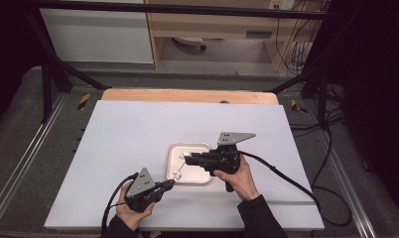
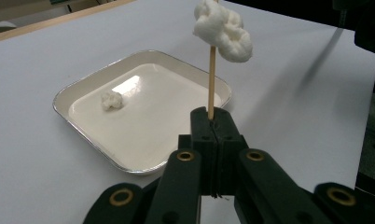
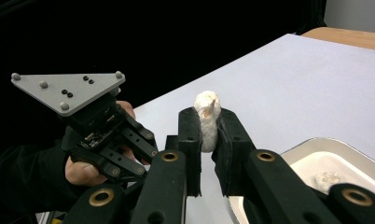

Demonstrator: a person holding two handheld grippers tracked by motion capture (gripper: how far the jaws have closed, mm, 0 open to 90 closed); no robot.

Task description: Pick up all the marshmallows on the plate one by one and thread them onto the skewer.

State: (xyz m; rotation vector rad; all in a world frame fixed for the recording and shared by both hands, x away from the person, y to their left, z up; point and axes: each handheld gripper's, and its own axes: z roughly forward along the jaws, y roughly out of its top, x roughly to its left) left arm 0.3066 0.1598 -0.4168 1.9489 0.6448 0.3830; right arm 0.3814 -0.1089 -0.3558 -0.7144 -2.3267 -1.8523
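Left gripper (image 2: 212,122), jaws pressed together on the base of a thin wooden skewer (image 2: 211,79) held upright beside a white tray (image 2: 73,88). Soft white puff (image 2: 223,29), marshmallow-like, impaled at the skewer's tip, pinched there between the jaws of the right gripper (image 3: 209,128); puff (image 3: 208,119) bulging slightly at the pads, skewer end poking out on top. Second puff (image 2: 112,100) lying loose in the tray. Judged very light, spongy, easily squashed or torn, likely a bit sticky. Skewer stiff but thin, apt to snap if bent. Best gripped gently on the puff's flanks, pulled or pushed straight along the stick; skewer held low.
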